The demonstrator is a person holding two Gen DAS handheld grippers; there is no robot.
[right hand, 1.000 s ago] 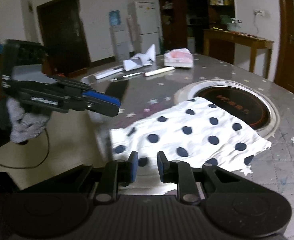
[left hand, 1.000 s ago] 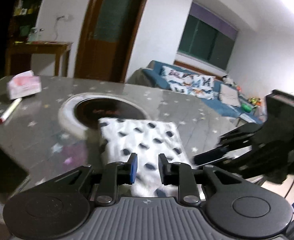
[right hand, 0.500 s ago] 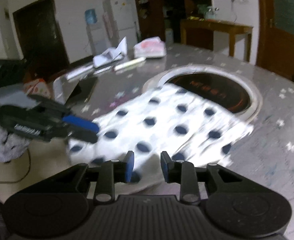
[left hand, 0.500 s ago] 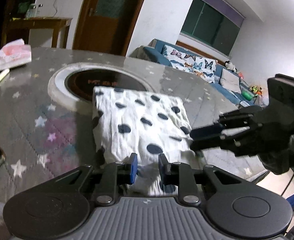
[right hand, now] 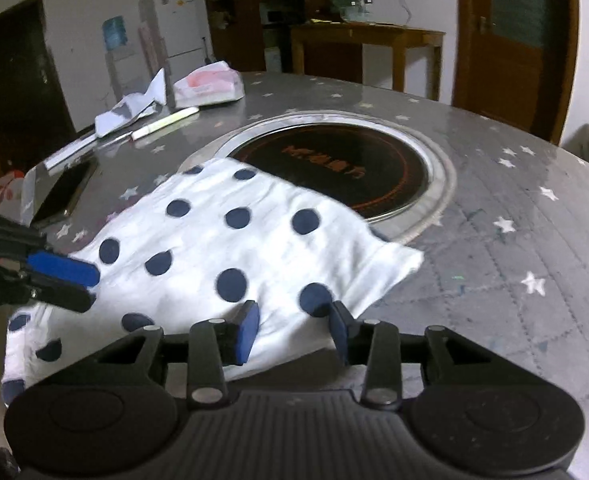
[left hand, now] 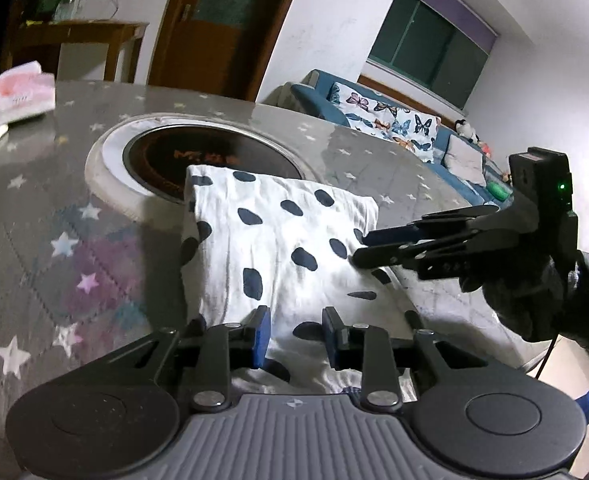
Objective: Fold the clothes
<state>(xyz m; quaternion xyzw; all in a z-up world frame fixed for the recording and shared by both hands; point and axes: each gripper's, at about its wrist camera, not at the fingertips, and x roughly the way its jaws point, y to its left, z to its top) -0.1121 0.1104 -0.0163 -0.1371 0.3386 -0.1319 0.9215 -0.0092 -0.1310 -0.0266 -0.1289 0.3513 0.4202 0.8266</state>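
At the far left of the grey, star-printed table (right hand: 514,216), a dark phone (right hand: 60,194), a pen (right hand: 164,122), crumpled paper (right hand: 130,106) and a pink tissue pack (right hand: 208,86) crowd the edge. The left gripper (left hand: 296,334) has its jaws opening, blue pads apart, with the cloth's near edge lying between them but not pinched. The white polka-dot cloth (right hand: 230,248), soft and wrinkled, lies folded in a rough rectangle near the table's front edge, its far corner overlapping the steel rim of the round glossy black cooktop (right hand: 334,168). The right gripper (right hand: 294,328) is likewise opening over the cloth's right corner, gripping nothing. To the right, bare tabletop runs clear to the curved edge.
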